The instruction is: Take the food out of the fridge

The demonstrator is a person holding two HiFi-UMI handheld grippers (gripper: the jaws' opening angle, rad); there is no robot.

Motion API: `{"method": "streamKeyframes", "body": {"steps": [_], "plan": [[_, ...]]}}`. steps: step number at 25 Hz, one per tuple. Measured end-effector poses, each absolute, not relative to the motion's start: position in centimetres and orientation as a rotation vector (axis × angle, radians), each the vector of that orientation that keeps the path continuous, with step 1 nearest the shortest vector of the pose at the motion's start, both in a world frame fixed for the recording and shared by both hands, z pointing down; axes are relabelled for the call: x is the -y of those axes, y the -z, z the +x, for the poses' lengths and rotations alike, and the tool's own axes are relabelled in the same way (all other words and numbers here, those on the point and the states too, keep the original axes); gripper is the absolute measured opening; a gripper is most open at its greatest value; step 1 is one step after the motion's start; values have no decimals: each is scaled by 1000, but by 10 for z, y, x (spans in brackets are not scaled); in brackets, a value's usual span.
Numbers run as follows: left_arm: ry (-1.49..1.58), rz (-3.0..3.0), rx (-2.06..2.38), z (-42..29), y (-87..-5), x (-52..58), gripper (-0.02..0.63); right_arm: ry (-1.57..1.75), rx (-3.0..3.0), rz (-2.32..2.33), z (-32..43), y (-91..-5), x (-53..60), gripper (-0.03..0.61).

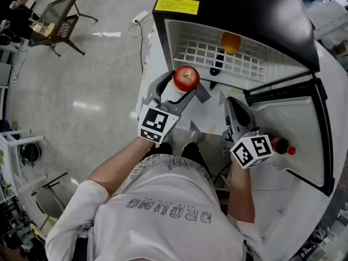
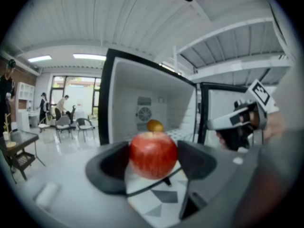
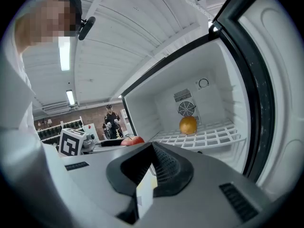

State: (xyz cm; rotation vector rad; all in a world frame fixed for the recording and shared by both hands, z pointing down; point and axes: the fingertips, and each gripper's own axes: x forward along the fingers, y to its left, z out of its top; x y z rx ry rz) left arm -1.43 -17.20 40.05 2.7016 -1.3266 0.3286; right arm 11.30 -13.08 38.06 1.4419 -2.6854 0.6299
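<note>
Head view: the left gripper (image 1: 178, 89) is holding a red apple (image 1: 186, 78).
Its jaws are clamping it just before the fridge (image 1: 283, 15) opening — the right gripper (image 1: 234, 106) jaws are sitting together, empty; an orange (image 1: 230, 42) is lying inside the fridge.

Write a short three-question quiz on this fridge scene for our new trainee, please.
1. True or false: the left gripper is shut on the red apple.
2. Where is the orange? A) on the wire shelf inside the fridge; B) on the floor; C) on a chair.
3. Fill in the blank: the right gripper has its jaws ____ (together or apart), with nothing between them.

Key: 1 true; 2 A; 3 together.
</note>
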Motion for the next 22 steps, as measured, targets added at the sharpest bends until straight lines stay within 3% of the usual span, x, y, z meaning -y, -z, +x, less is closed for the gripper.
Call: {"method": "streamKeyframes", "body": {"steps": [22], "plan": [[-237, 2828, 1123, -36, -363, 141, 325, -560, 2678, 1554, 98, -358, 118, -8]]}}
